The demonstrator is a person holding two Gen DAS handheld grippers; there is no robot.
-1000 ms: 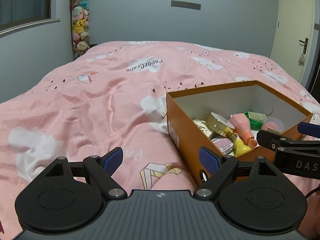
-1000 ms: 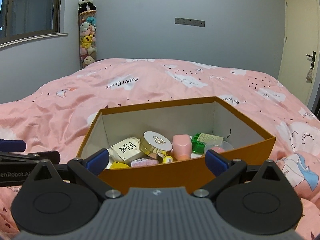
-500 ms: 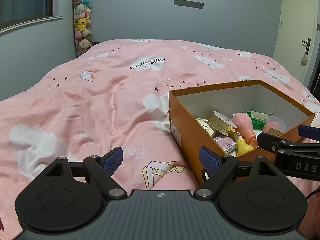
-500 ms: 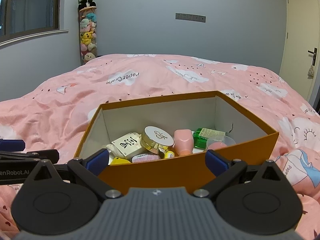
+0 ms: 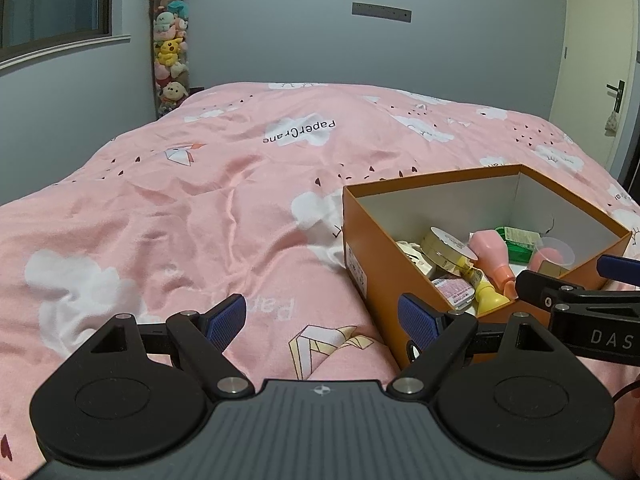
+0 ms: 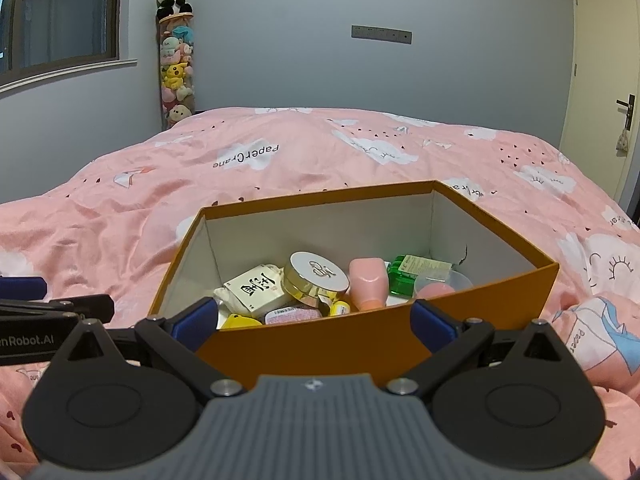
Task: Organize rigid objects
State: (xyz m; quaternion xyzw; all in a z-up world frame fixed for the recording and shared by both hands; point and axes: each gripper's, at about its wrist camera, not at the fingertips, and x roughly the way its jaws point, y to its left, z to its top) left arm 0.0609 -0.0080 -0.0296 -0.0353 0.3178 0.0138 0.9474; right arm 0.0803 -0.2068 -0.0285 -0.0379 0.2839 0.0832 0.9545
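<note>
An open orange cardboard box [image 6: 360,344] sits on the pink bed cover and also shows at the right of the left wrist view [image 5: 360,240]. It holds several small items: a round gold tin [image 6: 316,278], a white carton with black characters [image 6: 258,292], a pink bottle [image 6: 366,284], a green packet [image 6: 412,272], a yellow piece [image 5: 488,300]. My right gripper [image 6: 314,320] is open and empty, just in front of the box's near wall. My left gripper [image 5: 322,320] is open and empty over the cover, left of the box.
The pink bed cover [image 5: 220,200] with cloud prints fills the area around the box. A tall column of plush toys [image 6: 176,60] stands in the far left corner. A window is on the left wall and a door [image 6: 604,80] on the right.
Both cameras have risen and tilted down slightly, so the box sits lower in view and more of its contents show. Both grippers stay open and empty.
</note>
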